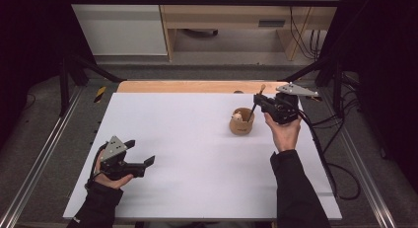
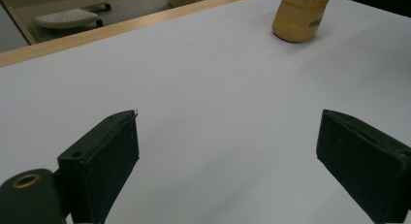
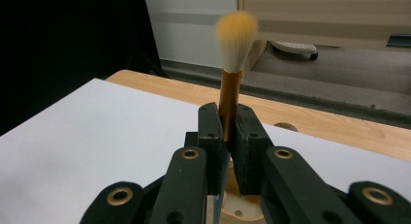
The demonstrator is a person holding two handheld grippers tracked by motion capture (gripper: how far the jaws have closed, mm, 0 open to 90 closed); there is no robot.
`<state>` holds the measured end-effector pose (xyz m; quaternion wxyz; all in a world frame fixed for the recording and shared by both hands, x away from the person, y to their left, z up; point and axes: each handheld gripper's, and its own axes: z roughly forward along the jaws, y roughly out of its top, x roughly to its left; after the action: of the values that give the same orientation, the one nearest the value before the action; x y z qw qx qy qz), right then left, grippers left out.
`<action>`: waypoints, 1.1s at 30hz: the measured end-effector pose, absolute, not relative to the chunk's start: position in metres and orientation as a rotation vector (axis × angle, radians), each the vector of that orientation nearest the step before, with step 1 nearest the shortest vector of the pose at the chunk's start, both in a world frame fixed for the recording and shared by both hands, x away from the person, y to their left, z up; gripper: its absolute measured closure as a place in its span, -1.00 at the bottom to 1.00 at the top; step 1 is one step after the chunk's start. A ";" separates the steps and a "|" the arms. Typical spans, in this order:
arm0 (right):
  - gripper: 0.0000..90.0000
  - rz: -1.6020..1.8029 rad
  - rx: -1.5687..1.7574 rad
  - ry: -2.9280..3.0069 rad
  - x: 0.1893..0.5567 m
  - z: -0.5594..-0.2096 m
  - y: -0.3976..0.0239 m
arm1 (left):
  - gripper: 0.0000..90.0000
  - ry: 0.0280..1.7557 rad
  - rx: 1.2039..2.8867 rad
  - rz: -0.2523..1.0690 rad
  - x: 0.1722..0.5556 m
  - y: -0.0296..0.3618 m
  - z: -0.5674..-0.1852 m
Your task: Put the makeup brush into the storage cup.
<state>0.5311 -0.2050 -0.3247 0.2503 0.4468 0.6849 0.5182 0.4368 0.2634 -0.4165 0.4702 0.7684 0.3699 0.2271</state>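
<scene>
With the right gripper (image 3: 226, 132) clamped on the makeup brush (image 3: 231, 73) just above the wooden cup (image 1: 241, 121), lower the handle straight into the cup's mouth, while the left gripper (image 1: 140, 152), jaws apart, idles well away.

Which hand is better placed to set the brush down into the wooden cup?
Right. The right gripper is already shut on the brush, directly beside the wooden cup. The left gripper sits open, holding nothing, far across the white mat.
</scene>
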 end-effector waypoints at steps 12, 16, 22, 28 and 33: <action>0.85 1.383 1.228 1.840 0.543 -0.329 -0.202 | -0.84 0.922 1.872 0.569 0.437 0.274 -0.418; 0.85 1.370 1.233 1.836 0.548 -0.331 -0.201 | -0.84 0.928 1.868 0.570 0.437 0.276 -0.418; 0.85 1.352 1.243 1.828 0.556 -0.336 -0.199 | -0.84 0.933 1.866 0.570 0.438 0.277 -0.418; 0.85 1.338 1.258 1.818 0.563 -0.341 -0.197 | -0.84 0.936 1.868 0.572 0.438 0.278 -0.419; 0.85 1.320 1.264 1.824 0.568 -0.347 -0.195 | -0.84 0.937 1.868 0.573 0.438 0.278 -0.419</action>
<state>0.5676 -0.1949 -0.3467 0.2764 0.4704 0.6790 0.4912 0.4380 0.2783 -0.4189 0.4683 0.7618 0.3819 0.2336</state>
